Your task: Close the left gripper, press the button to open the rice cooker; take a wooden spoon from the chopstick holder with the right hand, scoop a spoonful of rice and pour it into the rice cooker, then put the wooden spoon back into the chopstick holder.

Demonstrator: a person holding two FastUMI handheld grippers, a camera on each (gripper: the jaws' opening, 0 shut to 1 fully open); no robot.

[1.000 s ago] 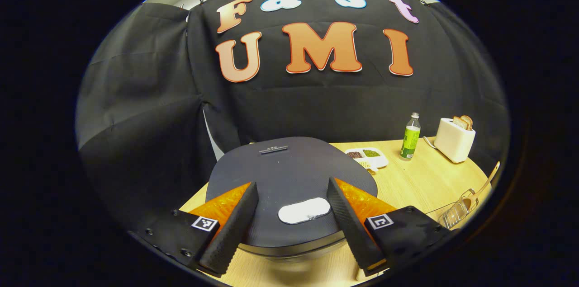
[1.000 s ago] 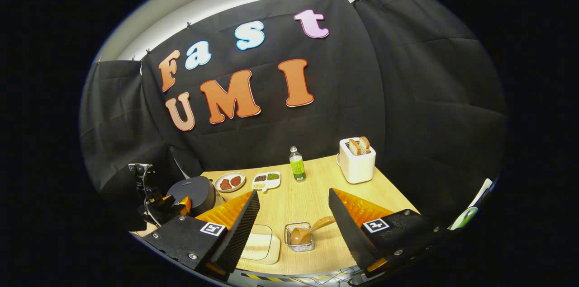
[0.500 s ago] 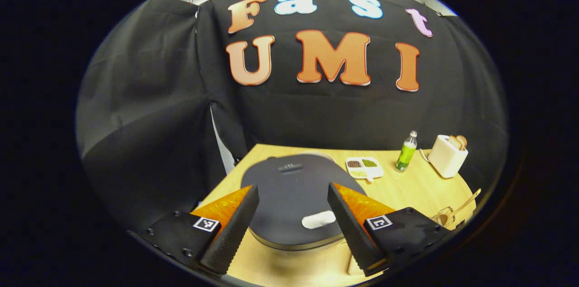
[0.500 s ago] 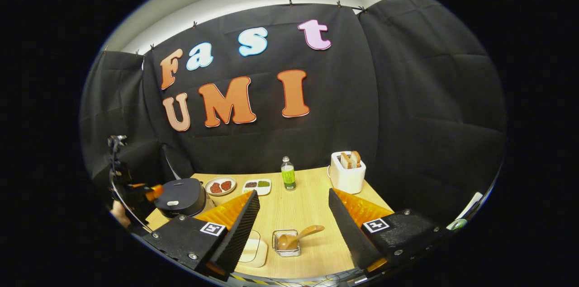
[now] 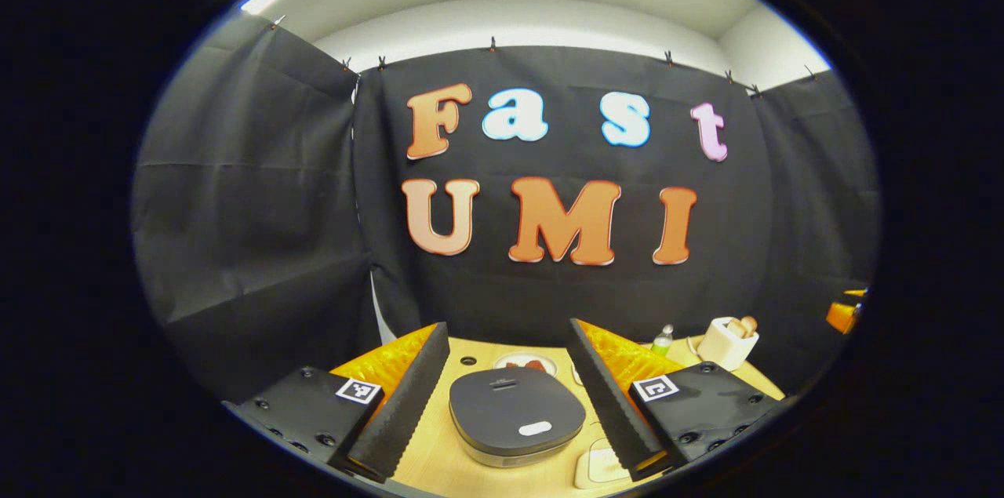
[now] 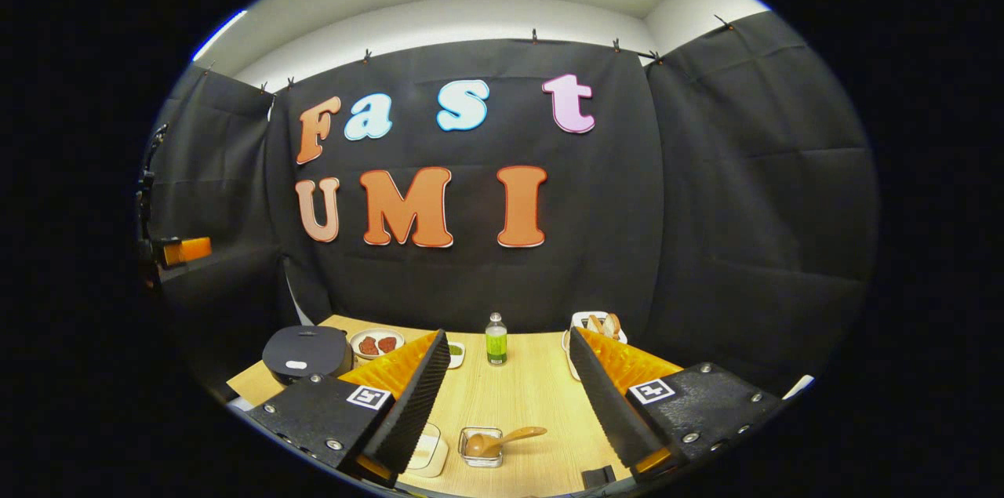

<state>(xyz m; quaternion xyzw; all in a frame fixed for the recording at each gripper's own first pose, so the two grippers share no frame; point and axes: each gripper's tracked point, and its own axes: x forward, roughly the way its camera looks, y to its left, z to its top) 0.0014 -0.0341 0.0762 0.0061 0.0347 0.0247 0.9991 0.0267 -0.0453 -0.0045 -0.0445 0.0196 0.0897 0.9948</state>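
Both grippers hang high, jaws spread and empty; the left gripper [image 5: 508, 396] frames the shut rice cooker [image 5: 516, 413]; the right gripper [image 6: 508, 396] overlooks the wooden spoon [image 6: 502, 439] in its chopstick holder [image 6: 481, 457], seemingly poised to begin.

Bare table [image 6: 518, 396] between bottle [image 6: 495, 339] and wooden spoon [image 6: 502, 438] — passable.

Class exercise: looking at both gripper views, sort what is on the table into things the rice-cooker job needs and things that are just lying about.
Needed for the job:
rice cooker, lid down
its white button
wooden spoon
chopstick holder
left gripper, open
right gripper, open

Just lying about:
green bottle
toaster with bread
plate of red food
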